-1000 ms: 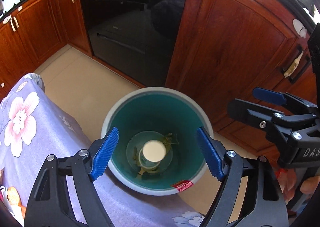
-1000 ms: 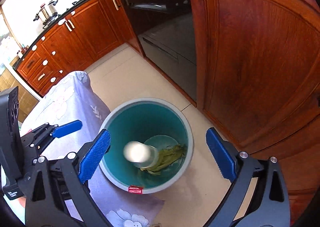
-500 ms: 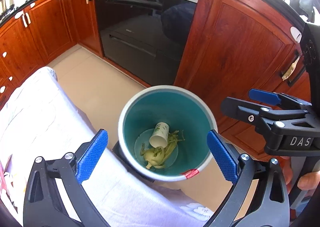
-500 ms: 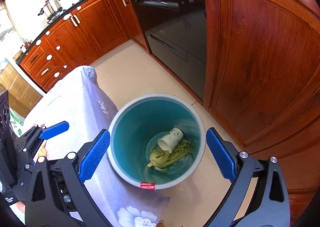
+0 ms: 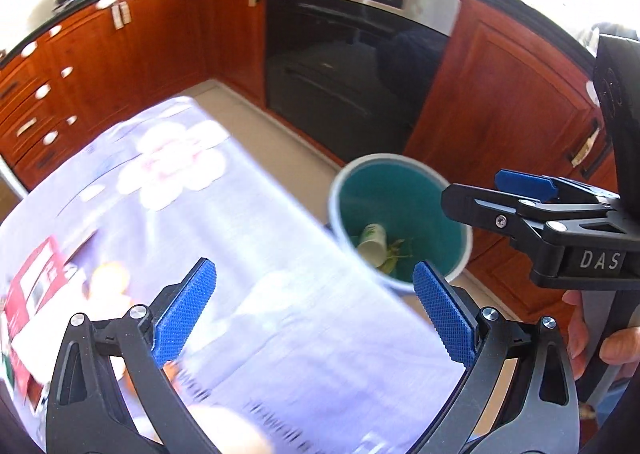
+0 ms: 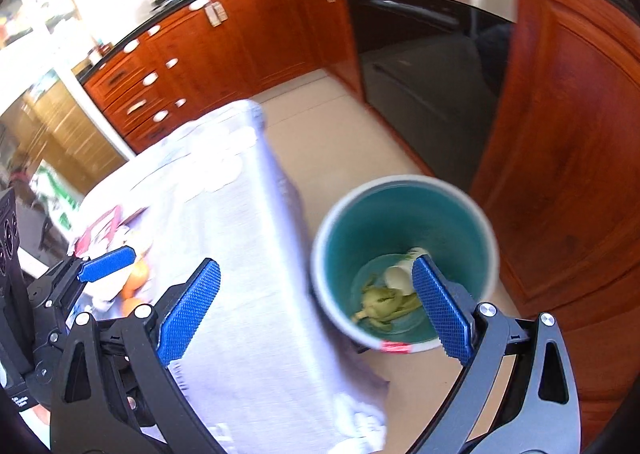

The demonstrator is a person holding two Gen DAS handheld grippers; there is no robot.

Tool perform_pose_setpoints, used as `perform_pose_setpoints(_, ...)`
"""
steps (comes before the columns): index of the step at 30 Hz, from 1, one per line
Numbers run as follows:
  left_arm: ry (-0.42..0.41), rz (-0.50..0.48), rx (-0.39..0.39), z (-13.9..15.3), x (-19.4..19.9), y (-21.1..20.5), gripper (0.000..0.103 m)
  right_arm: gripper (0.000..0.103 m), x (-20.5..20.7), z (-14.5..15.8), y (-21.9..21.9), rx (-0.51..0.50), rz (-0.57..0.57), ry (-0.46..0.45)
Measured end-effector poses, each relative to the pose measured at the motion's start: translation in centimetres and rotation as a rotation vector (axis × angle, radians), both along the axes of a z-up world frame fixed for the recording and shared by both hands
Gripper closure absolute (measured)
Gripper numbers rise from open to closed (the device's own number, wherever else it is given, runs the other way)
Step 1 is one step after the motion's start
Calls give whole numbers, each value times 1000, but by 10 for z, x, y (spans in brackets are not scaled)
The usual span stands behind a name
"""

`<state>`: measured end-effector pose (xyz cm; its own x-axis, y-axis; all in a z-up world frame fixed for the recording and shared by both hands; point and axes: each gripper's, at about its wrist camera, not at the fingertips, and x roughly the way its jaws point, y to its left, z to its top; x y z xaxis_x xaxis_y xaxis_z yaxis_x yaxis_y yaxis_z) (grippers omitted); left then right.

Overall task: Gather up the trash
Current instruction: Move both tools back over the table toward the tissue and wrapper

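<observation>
Red-brown kitchen cabinets and a dark oven door ring a beige floor, and a table under a lilac flowered cloth fills the near left of both wrist views. Beside the table's far corner stands the teal bin, already holding a white paper cup on its side and some green peelings.

Both tools are empty. The left gripper has its blue pads spread wide over bare cloth, and the right gripper is spread just as wide, one pad overlapping the bin's mouth in its own view.

What is left to collect seems to lie on the cloth to the left, away from the bin: an orange lump, possibly fruit or peel though motion blur makes that uncertain, next to a red-and-white printed packet. Both sit left of the left gripper's pads, so the left hand is the nearer one, and the bin is off to the right of both tools.
</observation>
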<state>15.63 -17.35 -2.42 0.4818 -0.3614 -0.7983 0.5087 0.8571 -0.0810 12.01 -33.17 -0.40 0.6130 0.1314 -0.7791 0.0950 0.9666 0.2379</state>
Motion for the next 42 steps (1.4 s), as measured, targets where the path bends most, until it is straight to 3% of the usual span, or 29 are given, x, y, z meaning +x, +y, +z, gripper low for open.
perform_pose_setpoints(12,-5,208,-30,3,-24,141,4,10,8,7,138,-3,219,26)
perform_pose_setpoints(23,-17,382,-29,0,-29,263,4,10,44,-32,256,58,372,159)
perform_pose_setpoints(28,-4,441,-34,-7,-28,307,4,10,64,-54,285,70,374,216)
perform_pose_setpoints(34,21,478,-51,-16,-26,333,4,10,74,-67,303,27,369,232)
perform_pose_setpoints(42,26,454,-66,-23,-24,332,4,10,75,-65,309,-24,368,204)
